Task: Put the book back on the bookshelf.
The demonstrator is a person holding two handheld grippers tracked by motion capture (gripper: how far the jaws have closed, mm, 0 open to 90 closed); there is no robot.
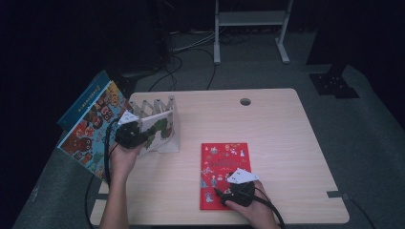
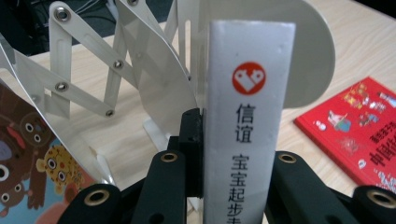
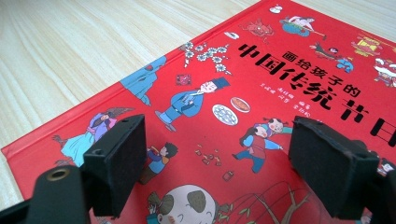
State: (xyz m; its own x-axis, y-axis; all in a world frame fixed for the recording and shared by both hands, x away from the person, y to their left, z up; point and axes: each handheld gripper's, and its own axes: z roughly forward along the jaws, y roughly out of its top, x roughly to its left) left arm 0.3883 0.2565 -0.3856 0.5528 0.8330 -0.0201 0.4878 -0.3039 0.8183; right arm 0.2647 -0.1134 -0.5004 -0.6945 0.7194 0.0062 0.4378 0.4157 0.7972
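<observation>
Nearest me, my right gripper (image 1: 223,193) rests over the near end of the red picture book (image 1: 222,162), which lies flat on the table (image 1: 286,143), just right of the white folding book rack (image 1: 165,126). In the right gripper view its jaws stand spread above the cover (image 3: 243,93), with nothing between the pads, so I judge this book is not yet picked up.

Farther off, my left gripper (image 1: 130,135) is at the near end of the rack, pinching a white-spined book (image 2: 247,121) by its spine; the jaws press on both sides of it. The book stands upright against the rack's rounded end plate (image 2: 308,56), and I read it as going into, or just seated in, the nearest slot, not yet released.

Left of the rack, a large owl-patterned book (image 1: 93,126) leans off the table's edge.

By my reckoning, one book is nearly shelved, and the red one at least remains.
</observation>
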